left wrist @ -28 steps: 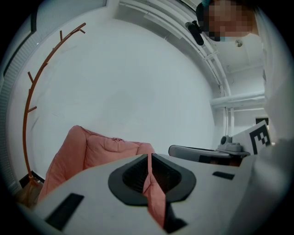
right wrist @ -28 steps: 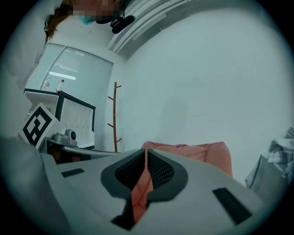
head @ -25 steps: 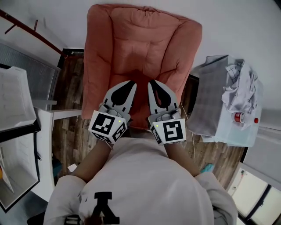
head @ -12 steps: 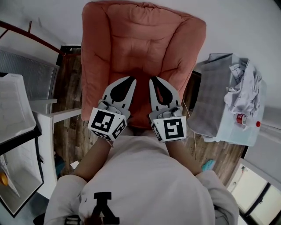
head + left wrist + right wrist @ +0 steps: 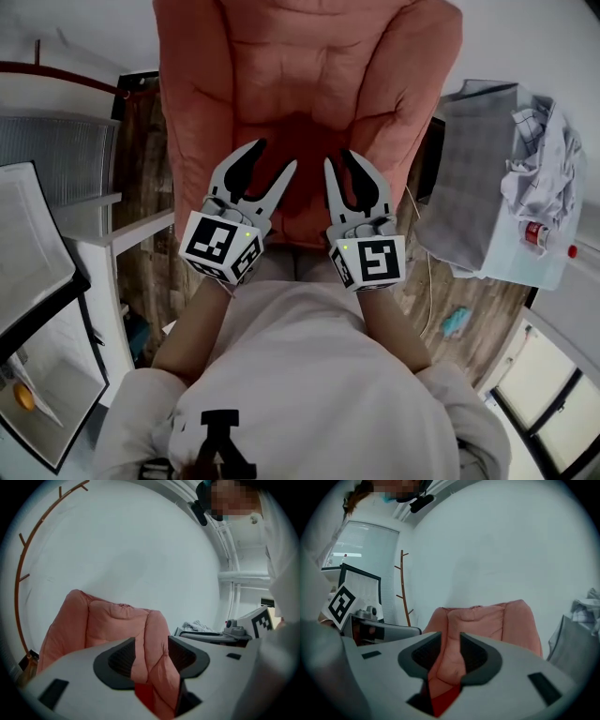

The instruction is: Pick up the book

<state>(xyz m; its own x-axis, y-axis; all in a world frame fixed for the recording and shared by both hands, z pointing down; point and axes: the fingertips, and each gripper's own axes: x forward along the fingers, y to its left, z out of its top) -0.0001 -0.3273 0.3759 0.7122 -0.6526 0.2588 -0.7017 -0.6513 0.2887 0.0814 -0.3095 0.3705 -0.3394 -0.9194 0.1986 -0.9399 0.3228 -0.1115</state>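
Observation:
A dark red book (image 5: 305, 141) lies flat on the seat of a pink padded armchair (image 5: 202, 103). It shows as a red patch low between the jaws in the left gripper view (image 5: 146, 696) and the right gripper view (image 5: 443, 702). My left gripper (image 5: 275, 157) hovers over the seat's front with its jaws opening and a wide empty gap between them. My right gripper (image 5: 339, 157) is beside it, its jaws opening by a narrow gap, also empty. Neither touches the book.
A grey cabinet (image 5: 478, 178) stands right of the chair, with crumpled cloths (image 5: 544, 169) and a small bottle (image 5: 536, 232) on it. White shelving (image 5: 103, 234) is on the left. A brown coat rack (image 5: 404, 588) stands by the wall. A turquoise scrap (image 5: 457, 322) lies on the wooden floor.
Both grippers have sunk toward the chair seat. The left jaws went from shut to wide apart, and the right jaws parted a little.

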